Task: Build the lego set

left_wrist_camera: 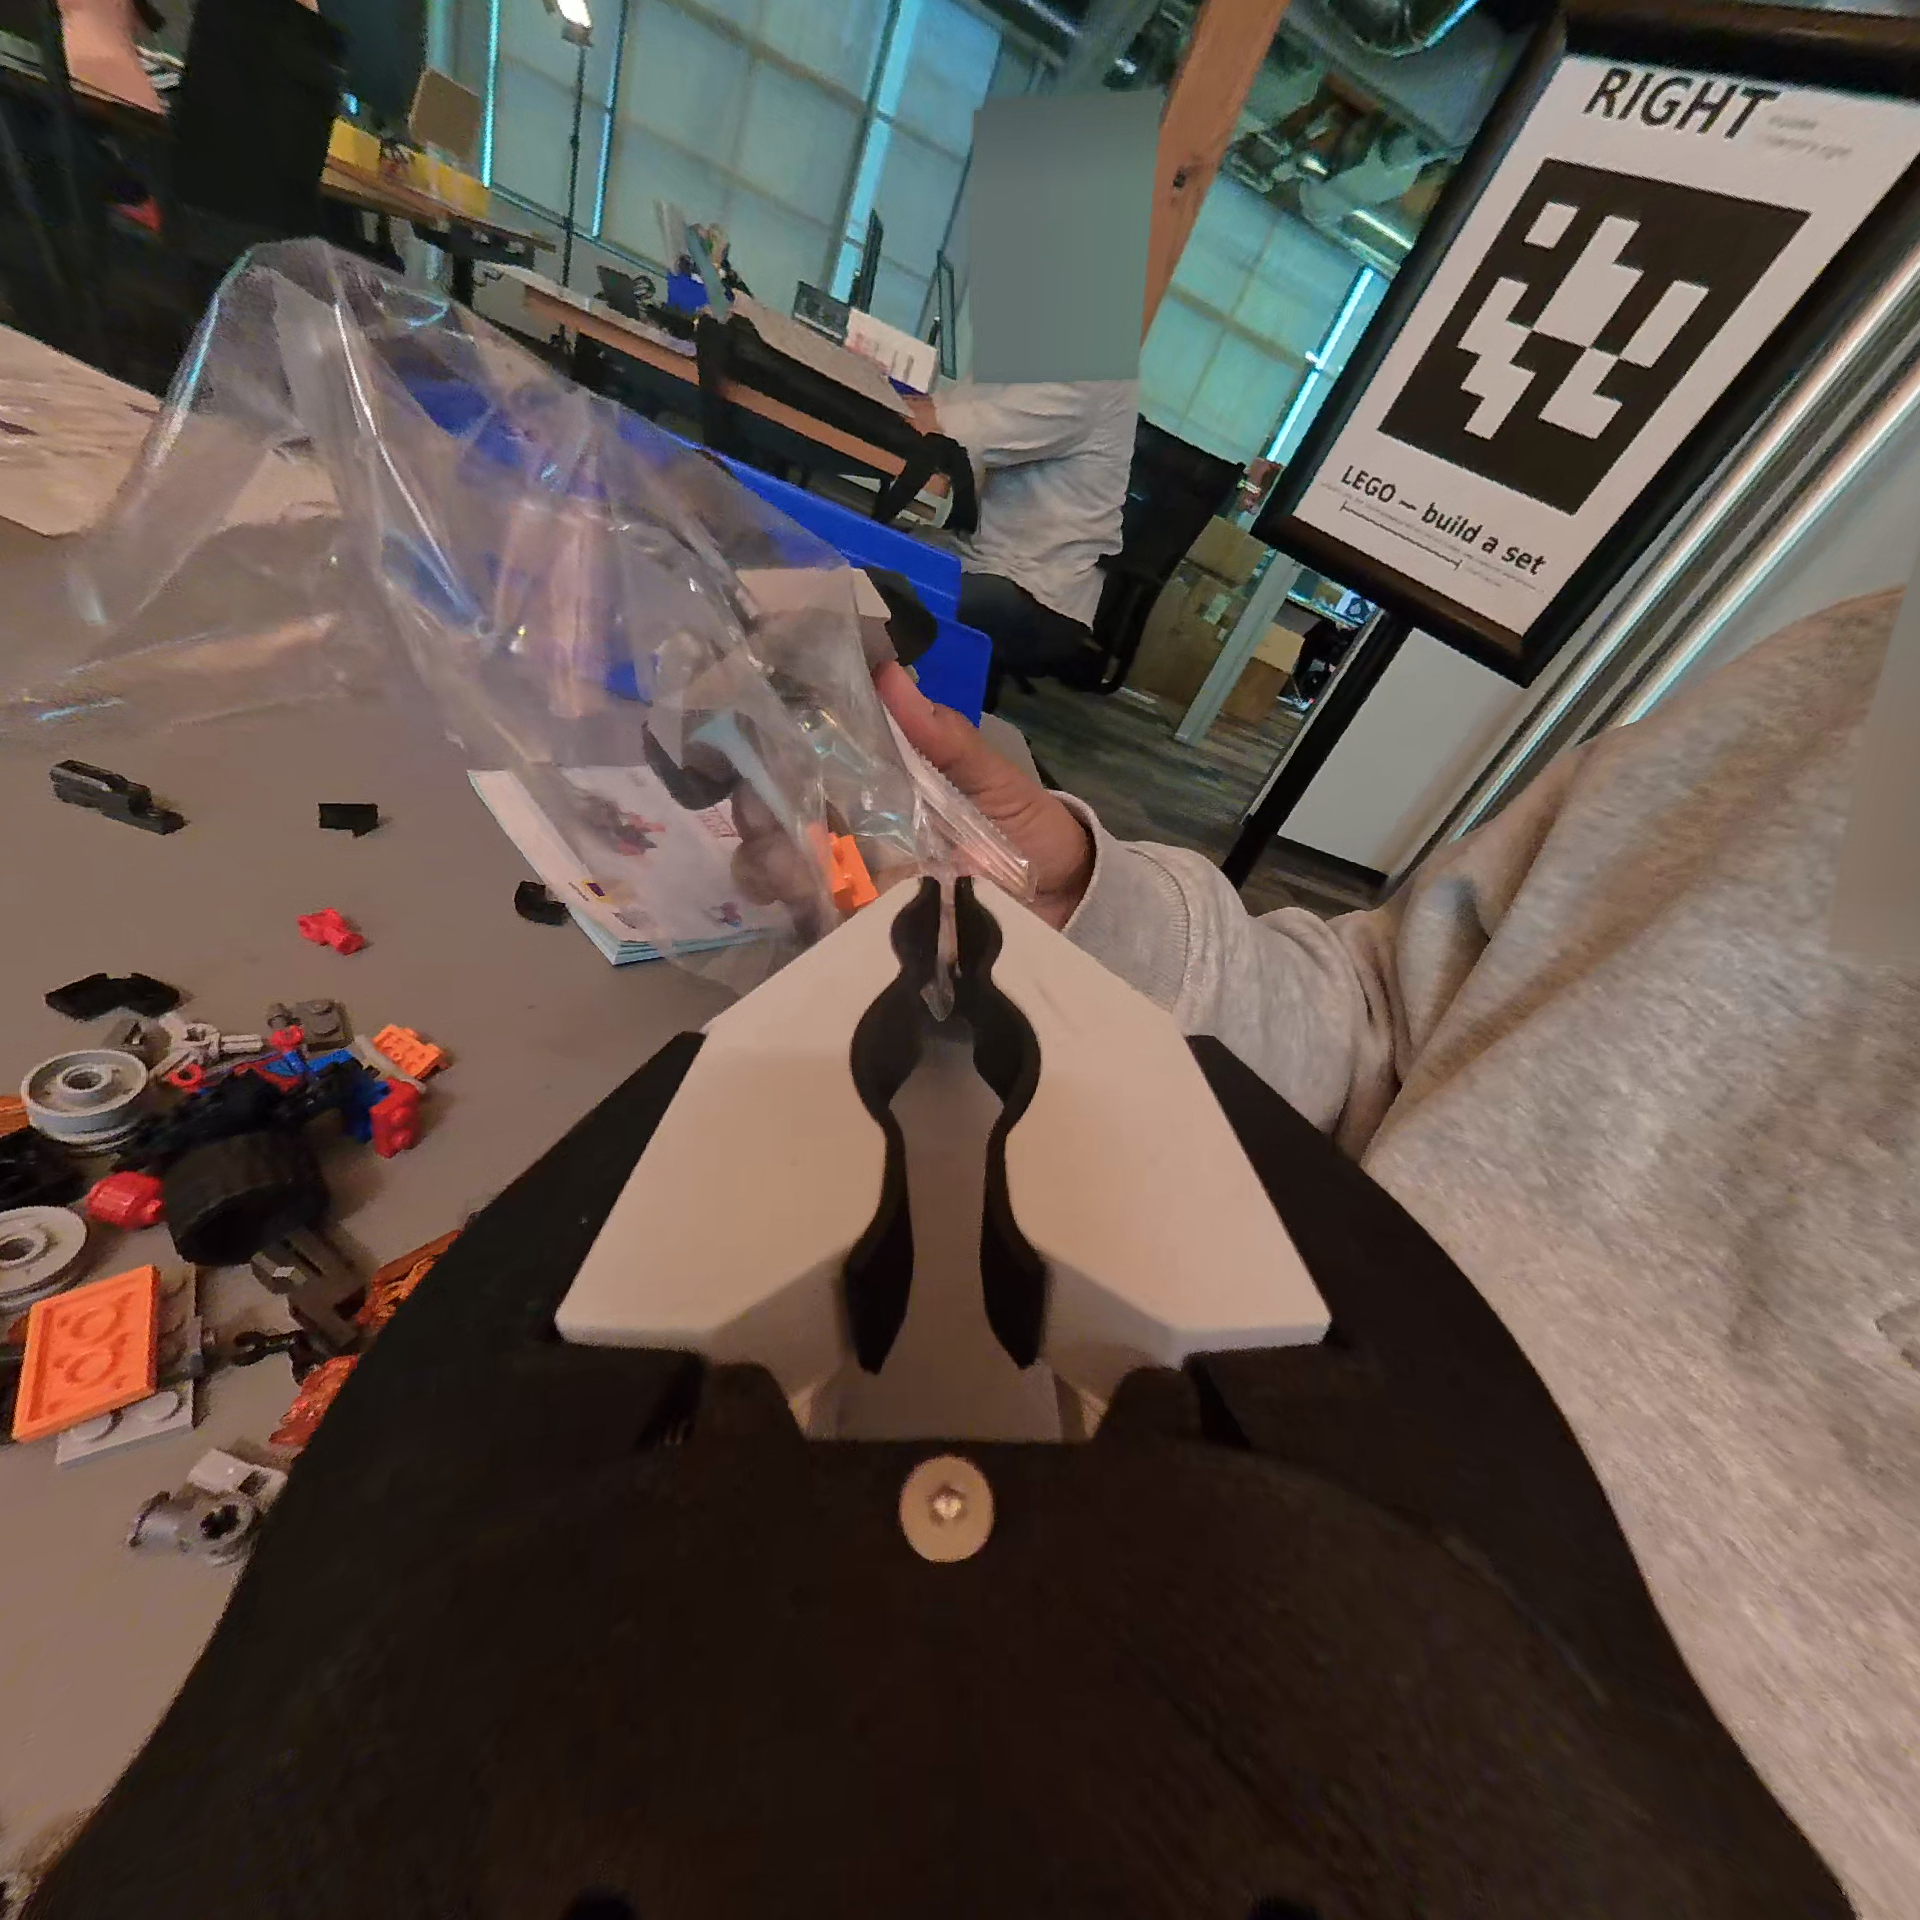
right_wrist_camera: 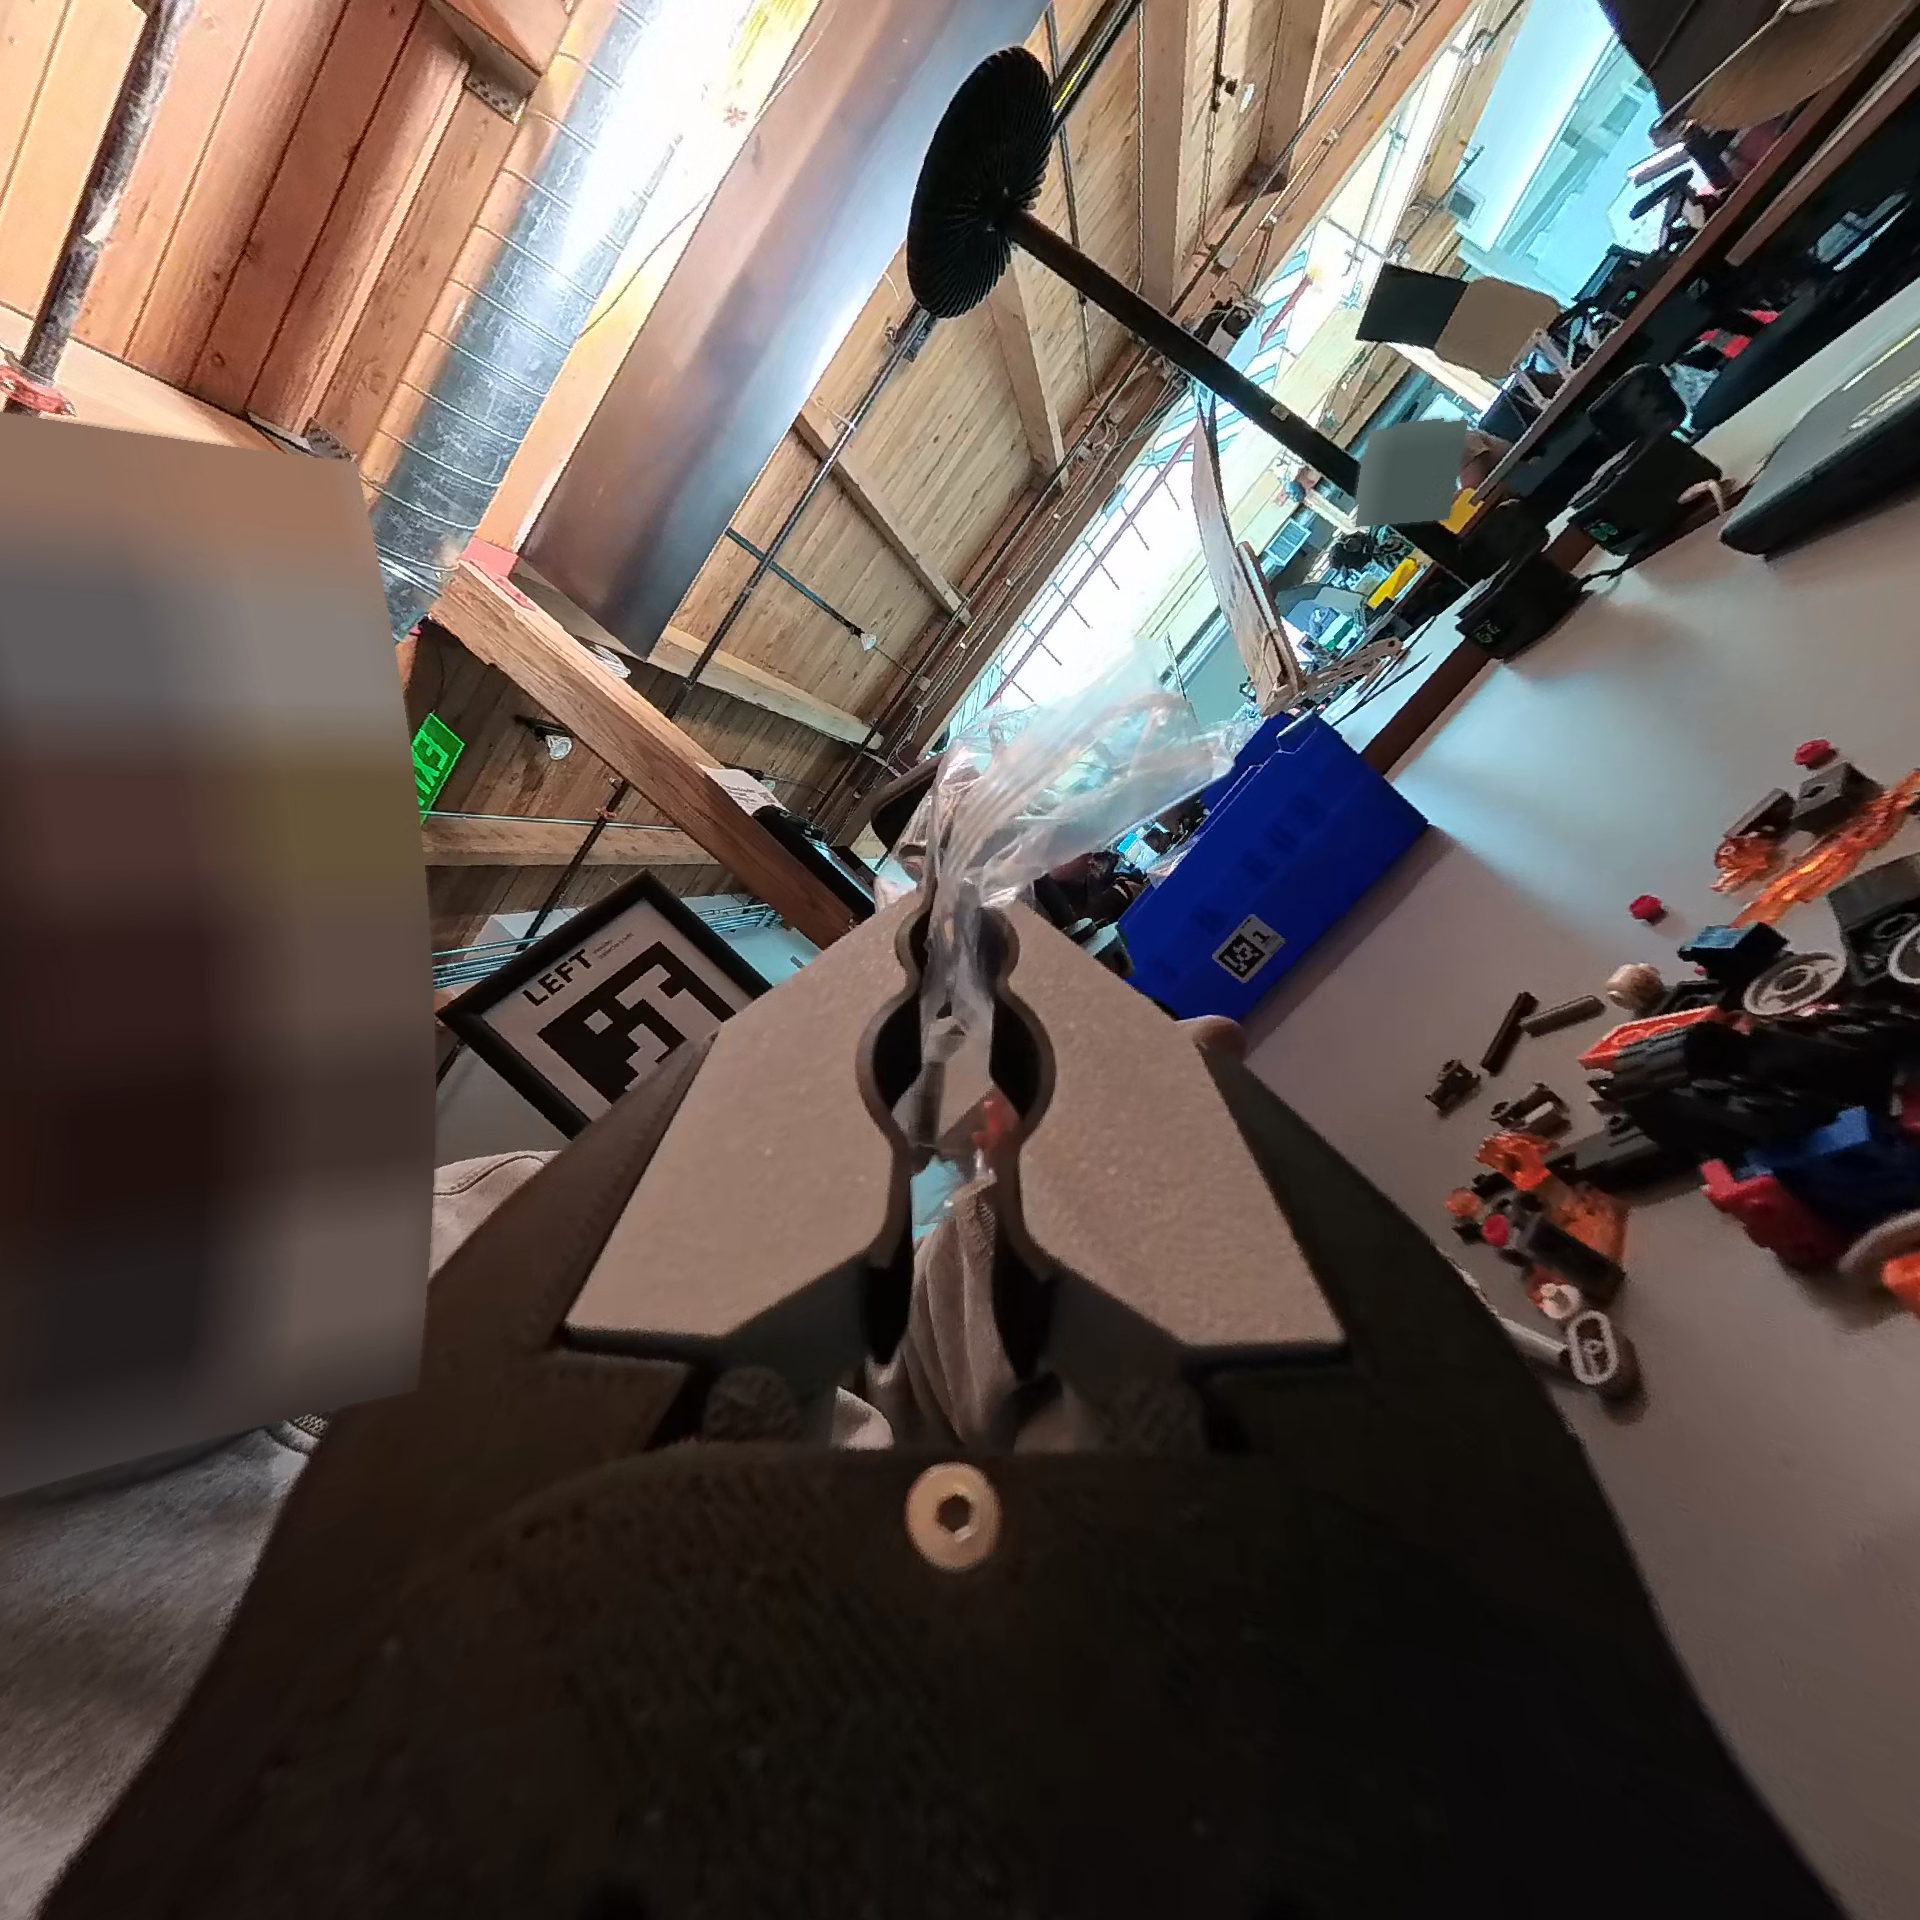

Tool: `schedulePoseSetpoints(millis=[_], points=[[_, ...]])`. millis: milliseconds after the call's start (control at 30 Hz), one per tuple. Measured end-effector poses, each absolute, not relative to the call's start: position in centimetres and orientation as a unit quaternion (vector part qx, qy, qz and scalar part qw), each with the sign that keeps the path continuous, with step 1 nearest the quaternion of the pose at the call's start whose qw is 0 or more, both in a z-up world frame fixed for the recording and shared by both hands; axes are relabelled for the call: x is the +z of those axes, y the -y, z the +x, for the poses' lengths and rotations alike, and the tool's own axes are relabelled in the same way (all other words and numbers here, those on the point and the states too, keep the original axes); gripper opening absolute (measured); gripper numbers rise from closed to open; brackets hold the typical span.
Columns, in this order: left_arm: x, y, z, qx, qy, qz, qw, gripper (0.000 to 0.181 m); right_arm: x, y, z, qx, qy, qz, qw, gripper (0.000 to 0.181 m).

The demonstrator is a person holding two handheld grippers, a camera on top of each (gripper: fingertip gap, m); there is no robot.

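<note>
A clear plastic bag [left_wrist_camera: 468, 499] hangs in the air above the grey table [left_wrist_camera: 312, 748], stretched between both grippers. My left gripper [left_wrist_camera: 943, 906] is shut on a thin corner of the bag; the film runs down between its black pads. My right gripper [right_wrist_camera: 956, 940] is shut on a bunched edge of the same bag [right_wrist_camera: 1049, 769]. In the left wrist view a hand [left_wrist_camera: 987, 790] with the other gripper shows behind the bag. A partly built blue, black and red lego model [left_wrist_camera: 281, 1101] lies among loose pieces on the table, and also shows in the right wrist view [right_wrist_camera: 1766, 1101].
An instruction booklet [left_wrist_camera: 644, 862] lies under the bag. An orange plate [left_wrist_camera: 88, 1340] and grey wheels [left_wrist_camera: 83, 1091] lie at the left. A blue bin [right_wrist_camera: 1278, 883] stands at the table's far side. Framed marker signs [left_wrist_camera: 1590, 343] [right_wrist_camera: 613, 997] stand at the sides. A person sits in the background. The left gripper's tips are roughly 7 cm from the right gripper's.
</note>
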State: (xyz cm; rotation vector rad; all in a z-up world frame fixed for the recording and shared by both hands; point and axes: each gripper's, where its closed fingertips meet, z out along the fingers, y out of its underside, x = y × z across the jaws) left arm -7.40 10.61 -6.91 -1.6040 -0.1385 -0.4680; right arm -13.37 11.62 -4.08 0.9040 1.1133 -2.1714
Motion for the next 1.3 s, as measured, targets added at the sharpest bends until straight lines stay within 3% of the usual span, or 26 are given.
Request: schedulePoseSetpoints(millis=[100,267,800,933,1167,1300], points=[[-7.3,-10.8,-7.5,-0.197,0.063,-0.720,0.663,0.012,-4.1,-11.6,-13.4,-0.803,-0.414,0.336,0.264,0.004],[-7.4,-10.9,-7.5,-0.179,0.058,-0.725,0.663,0.000,-4.2,-11.7,-13.5,-0.804,-0.415,0.339,0.258,0.003],[-7.8,-11.4,-7.2,-0.035,-0.022,-0.748,0.662,0.000,-4.0,-14.6,-14.9,-0.829,-0.347,0.365,0.243,0.000],[-9.0,-11.4,-8.4,-0.001,0.000,-0.765,0.644,0.000,-4.5,-15.0,-15.4,-0.818,-0.391,0.387,0.167,0.001],[-13.7,-10.9,-12.1,0.032,0.090,-0.836,0.540,0.020,-7.1,-16.0,-16.7,-0.742,-0.506,0.439,-0.006,0.002],[-14.0,-10.8,-12.9,0.043,0.115,-0.838,0.532,0.023,-8.2,-15.6,-17.0,-0.693,-0.569,0.434,-0.087,0.004]])
